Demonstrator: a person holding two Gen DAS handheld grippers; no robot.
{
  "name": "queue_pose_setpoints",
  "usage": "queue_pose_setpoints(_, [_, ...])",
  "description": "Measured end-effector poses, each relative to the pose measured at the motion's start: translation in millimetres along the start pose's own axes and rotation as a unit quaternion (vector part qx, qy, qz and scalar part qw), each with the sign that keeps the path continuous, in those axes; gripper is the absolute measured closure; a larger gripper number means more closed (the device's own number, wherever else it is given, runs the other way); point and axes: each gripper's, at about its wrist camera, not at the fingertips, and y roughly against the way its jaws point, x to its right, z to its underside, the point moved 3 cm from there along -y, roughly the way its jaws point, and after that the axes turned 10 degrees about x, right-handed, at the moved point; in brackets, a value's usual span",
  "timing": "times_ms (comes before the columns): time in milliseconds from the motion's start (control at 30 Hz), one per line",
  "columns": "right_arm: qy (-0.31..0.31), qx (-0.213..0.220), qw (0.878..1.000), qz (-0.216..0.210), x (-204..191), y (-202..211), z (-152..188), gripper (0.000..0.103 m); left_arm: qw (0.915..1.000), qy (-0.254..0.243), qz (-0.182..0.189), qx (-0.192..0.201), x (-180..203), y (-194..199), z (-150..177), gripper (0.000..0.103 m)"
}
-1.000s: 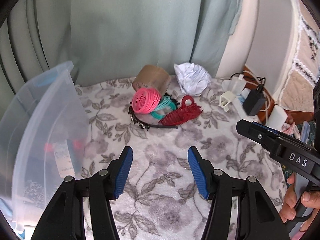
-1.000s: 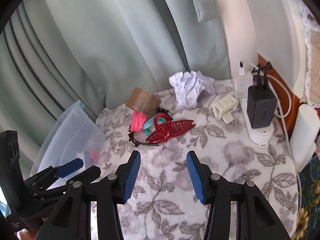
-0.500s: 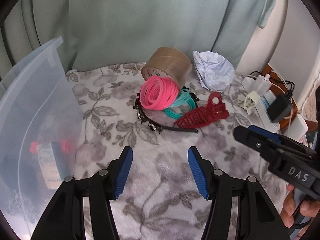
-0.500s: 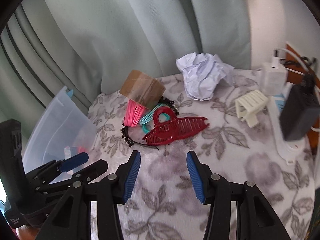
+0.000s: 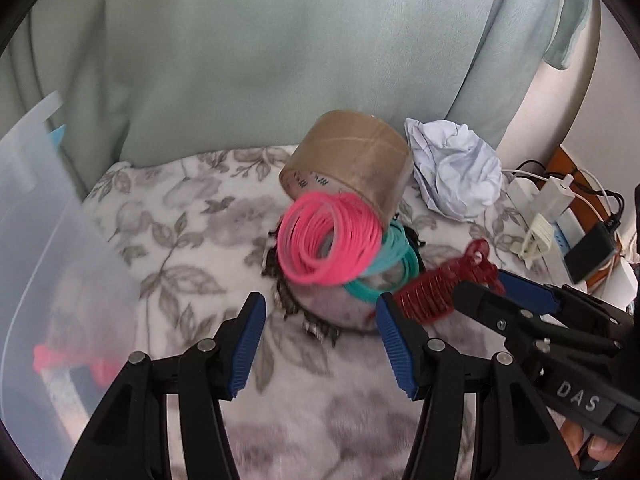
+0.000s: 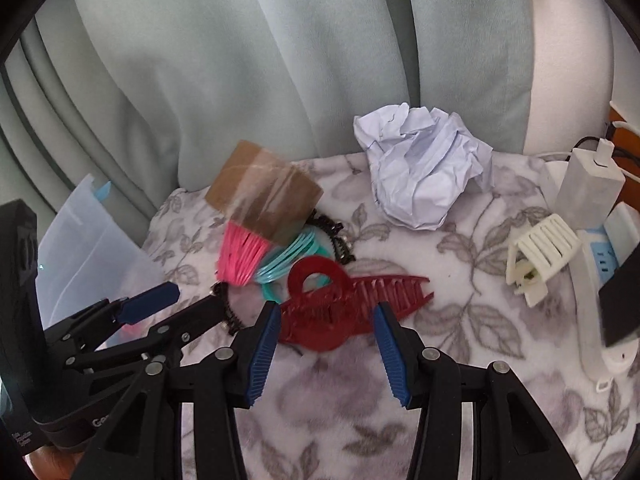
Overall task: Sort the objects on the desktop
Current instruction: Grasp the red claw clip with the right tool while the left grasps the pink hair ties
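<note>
Cloth (image 6: 460,320) with grey flowers covers the desk I am working over, a clear bin (image 5: 48,280) at its left edge. Near the middle a tape roll (image 5: 352,168) leans on pink bands (image 5: 328,240) and teal bands (image 5: 396,264), crumpled paper (image 6: 420,172) behind. My right gripper (image 6: 325,354) has its jaws apart and empty, the red hair claw (image 6: 352,304) lying just ahead between the tips, seemingly untouched. My left gripper (image 5: 320,346) is also spread and empty, the beaded headband (image 5: 296,312) just beyond it.
</note>
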Motion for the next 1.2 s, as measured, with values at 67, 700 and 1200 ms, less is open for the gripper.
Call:
queue_pose_setpoints(67, [-0.002,-0.001,1.000,0.001,9.5,-18.2,-1.8,0.051,1.0000,-0.003,0.001,0.000,0.8,-7.5,-2.6,0.044])
queue_pose_setpoints(700, [-0.006,0.008,1.000,-0.022,43.0,-79.8,-4.5,0.066,0.9991,-0.016,0.034,0.017,5.8,-34.7,-11.8,0.049])
queue_pose_setpoints(1200, [-0.023,0.026,0.999,-0.032,65.3,-89.2,3.2,0.066,0.9966,-0.029,0.067,0.037,14.7,-19.2,-15.0,0.091])
